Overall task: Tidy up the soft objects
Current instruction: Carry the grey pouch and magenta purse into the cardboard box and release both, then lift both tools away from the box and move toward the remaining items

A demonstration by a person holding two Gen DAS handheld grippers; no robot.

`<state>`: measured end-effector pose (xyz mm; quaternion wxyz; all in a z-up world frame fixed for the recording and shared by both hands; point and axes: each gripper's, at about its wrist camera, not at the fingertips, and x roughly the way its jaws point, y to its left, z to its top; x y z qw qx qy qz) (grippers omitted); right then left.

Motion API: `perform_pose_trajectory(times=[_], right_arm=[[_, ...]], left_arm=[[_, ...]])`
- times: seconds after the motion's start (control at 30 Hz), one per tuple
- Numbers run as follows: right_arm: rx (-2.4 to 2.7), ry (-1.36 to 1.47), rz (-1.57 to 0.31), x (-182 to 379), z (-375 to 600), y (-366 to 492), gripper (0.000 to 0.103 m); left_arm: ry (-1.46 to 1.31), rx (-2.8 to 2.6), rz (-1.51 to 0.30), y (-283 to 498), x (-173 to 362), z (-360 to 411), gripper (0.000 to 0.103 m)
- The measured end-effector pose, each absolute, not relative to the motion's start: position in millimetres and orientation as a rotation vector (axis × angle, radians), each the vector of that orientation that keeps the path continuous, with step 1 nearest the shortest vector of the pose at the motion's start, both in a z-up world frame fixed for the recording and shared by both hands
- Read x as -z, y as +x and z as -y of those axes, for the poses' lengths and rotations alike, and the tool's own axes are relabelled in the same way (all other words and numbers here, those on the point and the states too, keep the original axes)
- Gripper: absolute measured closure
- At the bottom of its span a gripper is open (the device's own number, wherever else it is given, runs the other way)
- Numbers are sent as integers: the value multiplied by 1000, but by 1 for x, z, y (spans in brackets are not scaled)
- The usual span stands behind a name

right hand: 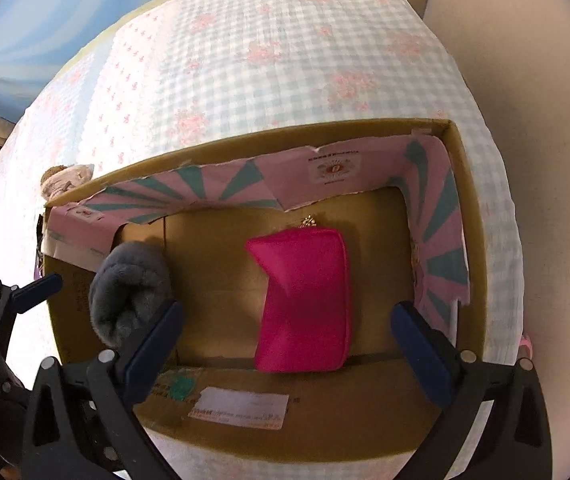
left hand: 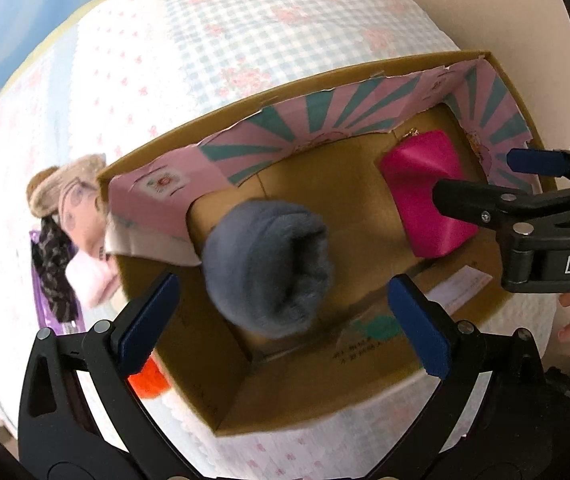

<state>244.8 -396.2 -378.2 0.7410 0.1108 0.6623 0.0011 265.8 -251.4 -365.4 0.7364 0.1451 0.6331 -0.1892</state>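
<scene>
An open cardboard box [left hand: 349, 376] [right hand: 469, 216] stands on a checked bedspread. Inside lie a rolled grey fleece [left hand: 269, 268] [right hand: 133, 292] at its left end and a bright pink pouch [left hand: 425, 196] [right hand: 305, 300] towards its right end. My left gripper [left hand: 285, 328] is open just above the grey roll, not touching it. My right gripper [right hand: 289, 344] is open over the pink pouch; in the left wrist view the right gripper [left hand: 481, 180] reaches in from the right above the pouch.
A soft doll [left hand: 73, 200] with a brown hat lies outside the box's left wall, beside a dark patterned cloth on a purple packet [left hand: 55, 276]. An orange object [left hand: 147, 380] sits by the box's near left corner. The bedspread [right hand: 285, 60] stretches behind the box.
</scene>
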Motion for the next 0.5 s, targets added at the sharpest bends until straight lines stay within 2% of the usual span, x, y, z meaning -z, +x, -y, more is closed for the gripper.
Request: perform_pose_trajectory(times=[0.23,0.5], right_arm=[[-7,242,-1421,356,387,234,0],[-8,258,-1374,311,381,217,0]], left_arm=[[259,411,-1360,260,340,246,0],[226,414,-1275,238,284,229,0]])
